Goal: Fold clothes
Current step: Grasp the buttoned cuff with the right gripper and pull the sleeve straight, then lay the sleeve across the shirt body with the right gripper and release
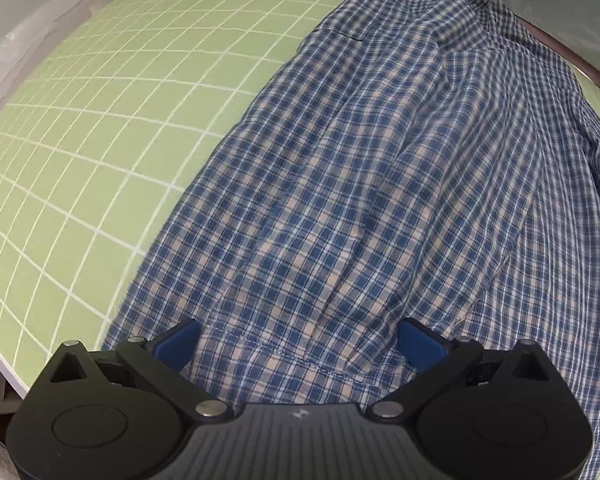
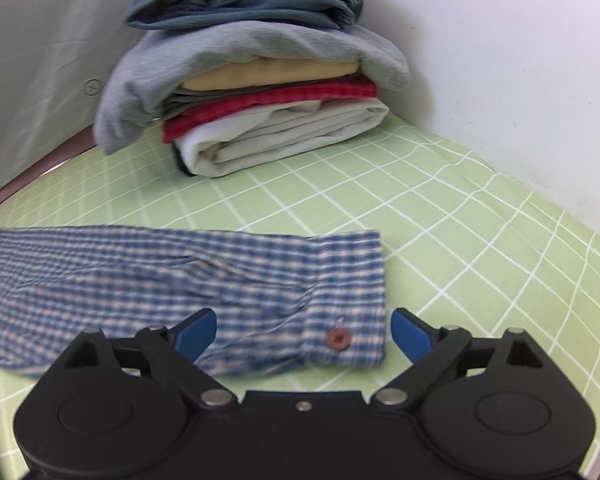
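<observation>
Checked shirt (image 1: pixel 380 184) lying spread flat on the green gridded surface (image 1: pixel 100 120), its body toward the left hand and one sleeve (image 2: pixel 172 280) stretched out sideways with the buttoned cuff (image 2: pixel 348 292) at its end, presumably so that it can be folded inward. The left gripper (image 1: pixel 300 344) hangs over the hem with its fingers apart, and the right gripper (image 2: pixel 303 330) over the cuff, fingers likewise apart, neither pressing on cloth. Folded clothes (image 2: pixel 260 80) stand stacked in the far corner, clear of the working area.
</observation>
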A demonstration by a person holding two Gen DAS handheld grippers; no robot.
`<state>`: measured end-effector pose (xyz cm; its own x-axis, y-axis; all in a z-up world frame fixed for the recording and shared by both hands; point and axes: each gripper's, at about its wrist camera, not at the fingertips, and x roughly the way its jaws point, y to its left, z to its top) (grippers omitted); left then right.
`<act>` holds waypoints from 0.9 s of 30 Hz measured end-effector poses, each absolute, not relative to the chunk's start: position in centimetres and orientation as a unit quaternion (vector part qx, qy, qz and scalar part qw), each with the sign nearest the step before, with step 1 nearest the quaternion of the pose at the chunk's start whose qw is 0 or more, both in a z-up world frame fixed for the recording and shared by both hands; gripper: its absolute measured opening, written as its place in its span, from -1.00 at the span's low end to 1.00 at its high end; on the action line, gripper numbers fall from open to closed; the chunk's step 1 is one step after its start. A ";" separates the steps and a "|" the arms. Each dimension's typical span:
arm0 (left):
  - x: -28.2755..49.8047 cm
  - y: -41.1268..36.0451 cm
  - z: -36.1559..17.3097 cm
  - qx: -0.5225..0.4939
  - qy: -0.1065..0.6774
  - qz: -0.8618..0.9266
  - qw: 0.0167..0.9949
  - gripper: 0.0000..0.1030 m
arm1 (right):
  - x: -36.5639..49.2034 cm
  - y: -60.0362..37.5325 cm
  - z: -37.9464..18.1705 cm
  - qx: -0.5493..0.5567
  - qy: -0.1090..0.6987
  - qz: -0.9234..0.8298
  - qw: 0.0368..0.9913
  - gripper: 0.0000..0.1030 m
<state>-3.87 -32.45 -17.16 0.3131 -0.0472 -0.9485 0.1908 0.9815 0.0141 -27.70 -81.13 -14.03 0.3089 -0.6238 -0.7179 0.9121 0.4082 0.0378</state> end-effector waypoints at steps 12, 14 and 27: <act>-3.0 -32.1 -16.7 0.070 0.584 -0.090 0.804 1.00 | -27.4 -81.7 -13.8 0.247 0.311 -0.469 0.789 -0.42; -2.8 -31.9 -15.6 0.071 0.568 -0.106 0.813 1.00 | -27.0 -81.2 -12.9 0.247 0.303 -0.470 0.791 -0.45; 3.4 -24.7 -12.2 0.040 0.511 -0.150 0.845 1.00 | -16.9 -67.1 -5.5 0.211 0.250 -0.381 0.865 -0.47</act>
